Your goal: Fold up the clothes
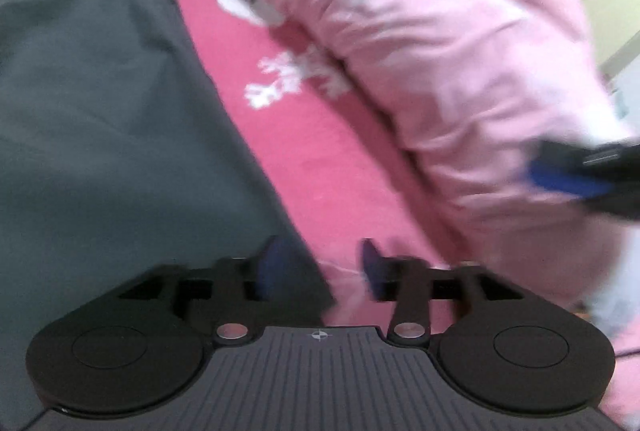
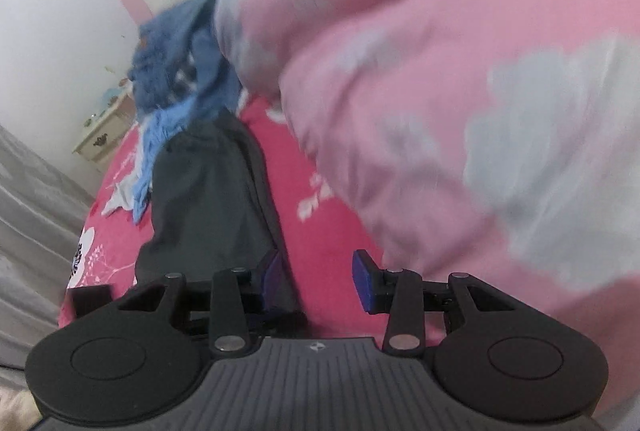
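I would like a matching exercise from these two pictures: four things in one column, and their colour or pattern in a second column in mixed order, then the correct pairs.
Things:
1. flat garment
2. bed sheet
3. quilt
4. crumpled clothes

Colours:
A. pale pink with whitish patches
B. blue
C. dark grey
D. deep pink with white flower print

Pairs: 1-C, 2-D, 3-A, 4-B
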`<control>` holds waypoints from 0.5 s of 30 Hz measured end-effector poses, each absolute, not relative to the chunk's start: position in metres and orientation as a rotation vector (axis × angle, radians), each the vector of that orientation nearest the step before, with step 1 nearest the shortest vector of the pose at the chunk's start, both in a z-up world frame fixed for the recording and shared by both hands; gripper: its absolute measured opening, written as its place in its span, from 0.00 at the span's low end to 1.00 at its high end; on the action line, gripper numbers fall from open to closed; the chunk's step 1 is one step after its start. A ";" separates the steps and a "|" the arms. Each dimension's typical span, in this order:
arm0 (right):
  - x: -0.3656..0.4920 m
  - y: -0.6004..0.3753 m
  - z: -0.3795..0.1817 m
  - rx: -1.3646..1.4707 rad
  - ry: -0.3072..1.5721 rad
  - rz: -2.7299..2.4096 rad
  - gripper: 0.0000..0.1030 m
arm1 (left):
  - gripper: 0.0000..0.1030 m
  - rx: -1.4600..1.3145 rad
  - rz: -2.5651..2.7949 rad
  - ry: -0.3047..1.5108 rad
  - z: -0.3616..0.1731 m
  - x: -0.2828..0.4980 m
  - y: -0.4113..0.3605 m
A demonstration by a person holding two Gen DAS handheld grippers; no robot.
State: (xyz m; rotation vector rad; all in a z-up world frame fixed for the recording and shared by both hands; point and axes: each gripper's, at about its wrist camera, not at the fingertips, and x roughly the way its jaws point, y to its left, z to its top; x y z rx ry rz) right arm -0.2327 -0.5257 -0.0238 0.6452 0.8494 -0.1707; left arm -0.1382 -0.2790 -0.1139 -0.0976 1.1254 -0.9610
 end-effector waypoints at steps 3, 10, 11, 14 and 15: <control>-0.224 -0.519 -0.049 0.734 0.905 -0.151 0.41 | 0.69 -0.121 -0.980 1.103 -0.091 -0.150 -0.243; -0.192 -0.498 -0.097 0.835 1.069 -0.108 0.41 | 0.69 -0.084 -0.735 1.133 -0.072 -0.148 -0.152; -0.189 -0.495 -0.101 0.827 1.079 -0.114 0.41 | 0.69 -0.110 -0.683 1.149 -0.073 -0.144 -0.136; -0.183 -0.494 -0.114 0.799 1.132 -0.145 0.41 | 0.66 -0.229 -0.543 1.204 -0.083 -0.130 -0.099; -0.180 -0.494 -0.118 0.794 1.153 -0.149 0.41 | 0.62 -0.263 -0.495 1.224 -0.087 -0.126 -0.089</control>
